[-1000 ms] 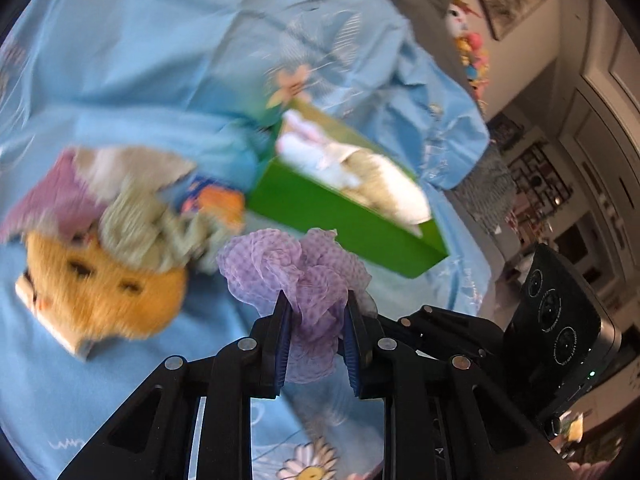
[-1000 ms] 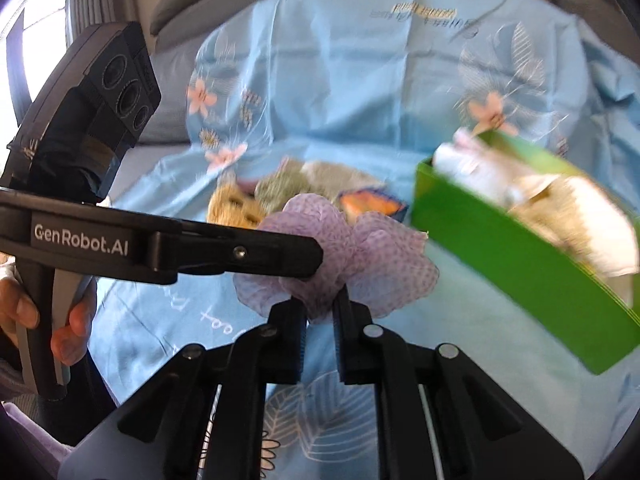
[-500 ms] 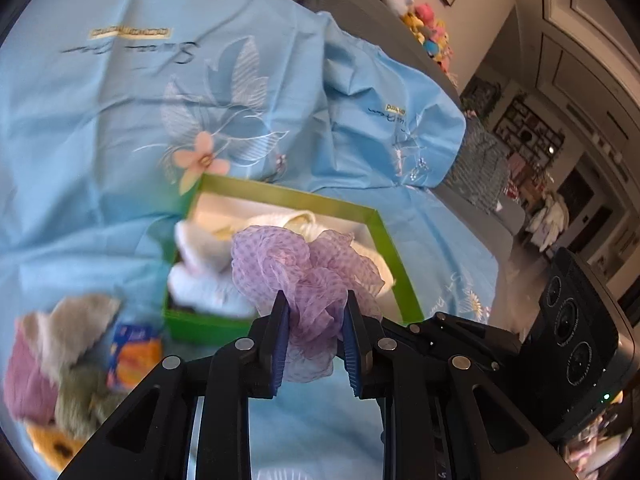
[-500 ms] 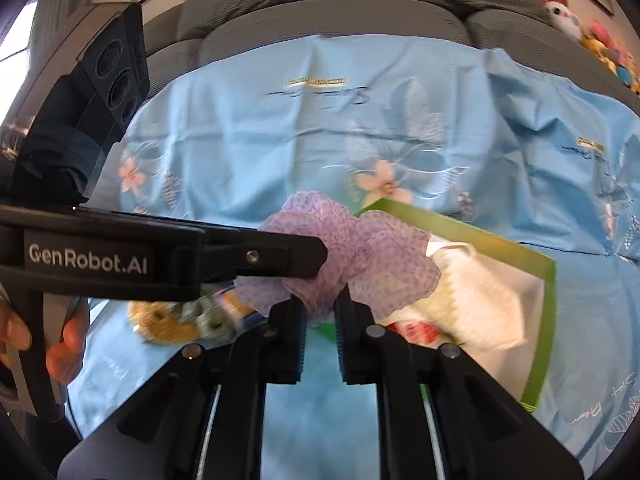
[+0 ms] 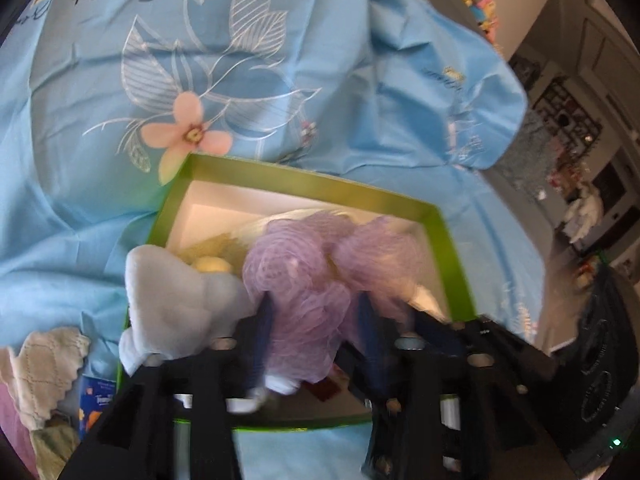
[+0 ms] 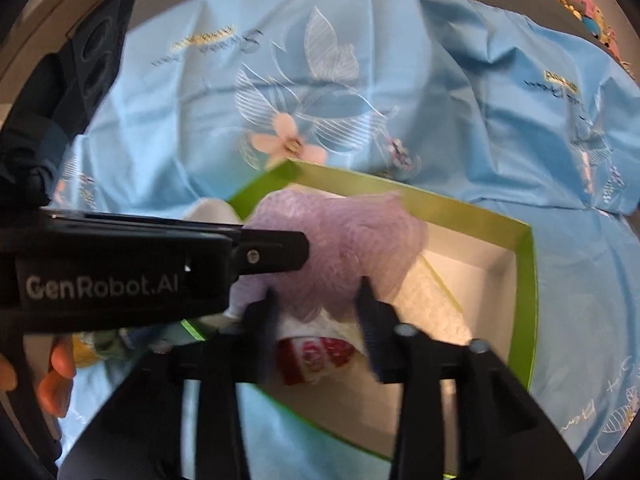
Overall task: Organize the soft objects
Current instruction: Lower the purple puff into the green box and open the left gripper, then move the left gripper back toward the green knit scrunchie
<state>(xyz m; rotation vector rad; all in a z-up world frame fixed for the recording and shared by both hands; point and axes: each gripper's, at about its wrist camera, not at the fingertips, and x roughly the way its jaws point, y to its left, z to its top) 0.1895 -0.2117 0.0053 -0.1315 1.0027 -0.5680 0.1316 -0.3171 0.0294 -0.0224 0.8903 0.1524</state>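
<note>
- Carried from beside the toy pile to above the green box (image 5: 448,248): purple mesh pouf (image 5: 320,272).
- Just opened around it: left gripper (image 5: 316,332) and right gripper (image 6: 320,312).

Lilac mesh pouf (image 5: 320,280) over green box (image 5: 448,240)

Both grippers are pointing down and forward. The left gripper (image 5: 314,320) and right gripper (image 6: 318,300) have just been opening their jaws. A hand (image 6: 52,376) is holding the left one.
</note>
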